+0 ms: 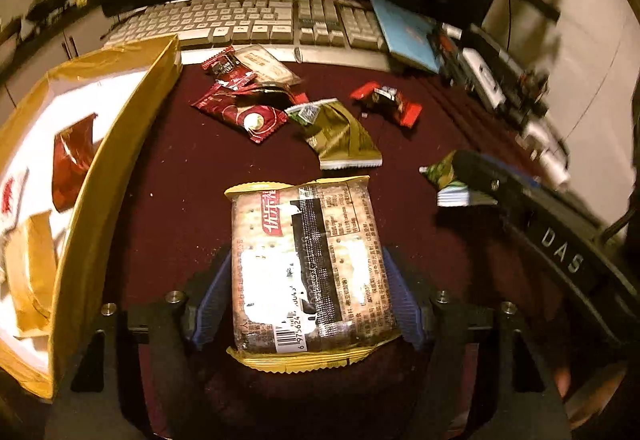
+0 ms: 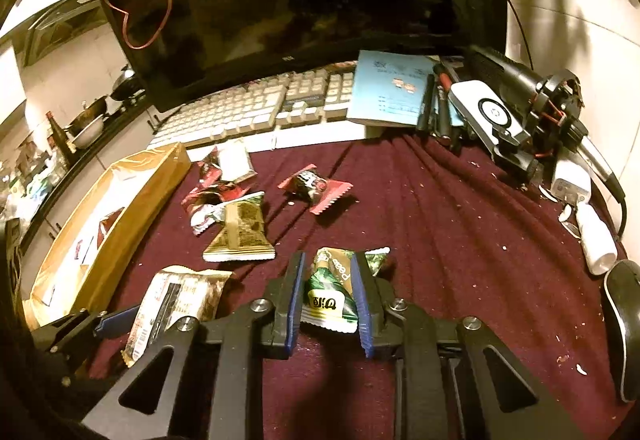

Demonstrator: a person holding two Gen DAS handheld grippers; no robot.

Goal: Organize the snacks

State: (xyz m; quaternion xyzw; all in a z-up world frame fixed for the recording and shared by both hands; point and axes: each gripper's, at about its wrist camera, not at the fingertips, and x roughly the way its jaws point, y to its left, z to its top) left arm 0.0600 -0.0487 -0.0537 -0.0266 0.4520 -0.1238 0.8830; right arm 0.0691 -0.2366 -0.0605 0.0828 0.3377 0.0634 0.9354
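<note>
Pinching a small green snack packet (image 2: 330, 292) between its blue pads, the right gripper (image 2: 329, 296) held the packet by its middle, the crinkled top sticking up past the fingertips and the white serrated bottom edge hanging toward the camera. Its jaws stood narrow, pressed on both sides of the wrapper.

The left gripper (image 1: 310, 292) had its jaws wide, one blue pad on each side of a cracker pack (image 1: 310, 264) that lay flat on the dark red cloth (image 1: 180, 179). The pads sat just beside the long edges of the pack; whether they touched the wrapper I could not tell, and the pack lay on the cloth, not lifted.

Beyond the cracker pack lay a gold packet (image 1: 340, 135), then a cluster of dark red wrappers (image 1: 240, 107) and, a little apart to the right, a red candy packet (image 1: 386, 101). On the left stood a yellow cardboard box (image 1: 104, 167) with a white inside, holding a red packet (image 1: 72, 159) and some other wrappers.

Behind the snacks ran a pale keyboard (image 1: 248, 19) in front of a dark monitor (image 2: 280, 11), with a light blue booklet (image 2: 390, 87) resting on the keyboard's right end. Far right in the right wrist view a black mouse (image 2: 624, 332) sat near the edge of the cloth
</note>
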